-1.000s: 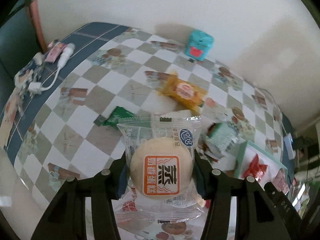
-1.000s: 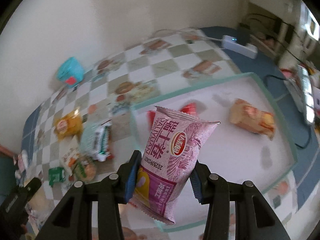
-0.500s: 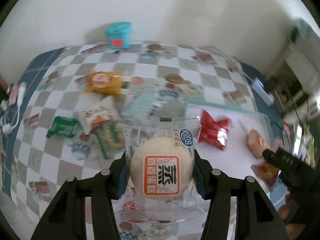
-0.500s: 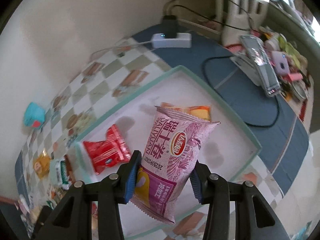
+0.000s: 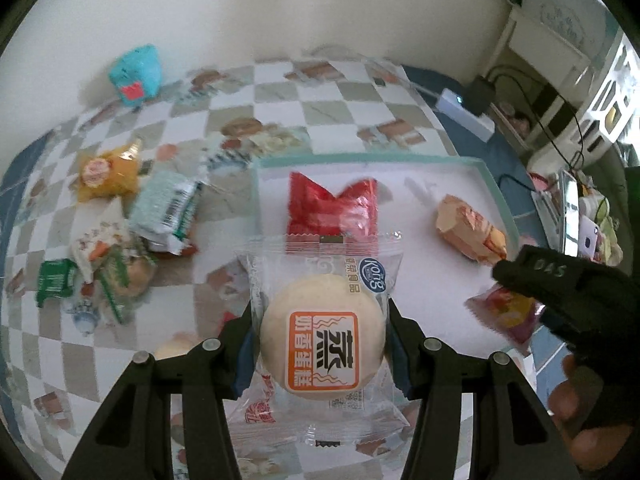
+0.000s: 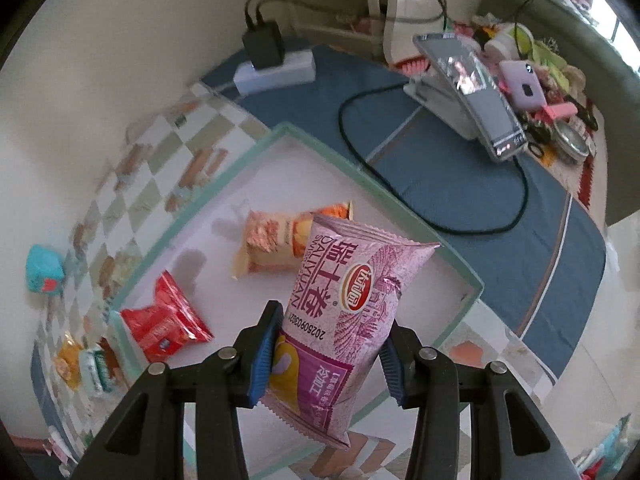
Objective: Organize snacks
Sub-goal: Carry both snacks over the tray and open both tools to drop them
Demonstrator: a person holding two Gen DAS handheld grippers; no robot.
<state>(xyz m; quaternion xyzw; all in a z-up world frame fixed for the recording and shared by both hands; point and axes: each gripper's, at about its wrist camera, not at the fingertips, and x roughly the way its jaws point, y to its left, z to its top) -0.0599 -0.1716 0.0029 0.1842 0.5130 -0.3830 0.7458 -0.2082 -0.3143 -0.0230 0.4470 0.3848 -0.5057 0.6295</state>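
Steamed cake packet (image 5: 322, 344), clear-wrapped with orange label, clamped between the fingers of the left gripper (image 5: 320, 350), held above the near edge of the green-rimmed tray (image 5: 490, 176). Pink wafer-roll packet (image 6: 344, 312) clamped upright in the right gripper (image 6: 326, 354), over the tray's interior. Inside the tray: red packet (image 5: 332, 208) and orange-pink packet (image 5: 468, 232), well apart; loose snack pile (image 5: 132, 216) on the checkered tablecloth (image 5: 320, 108) left of the tray.
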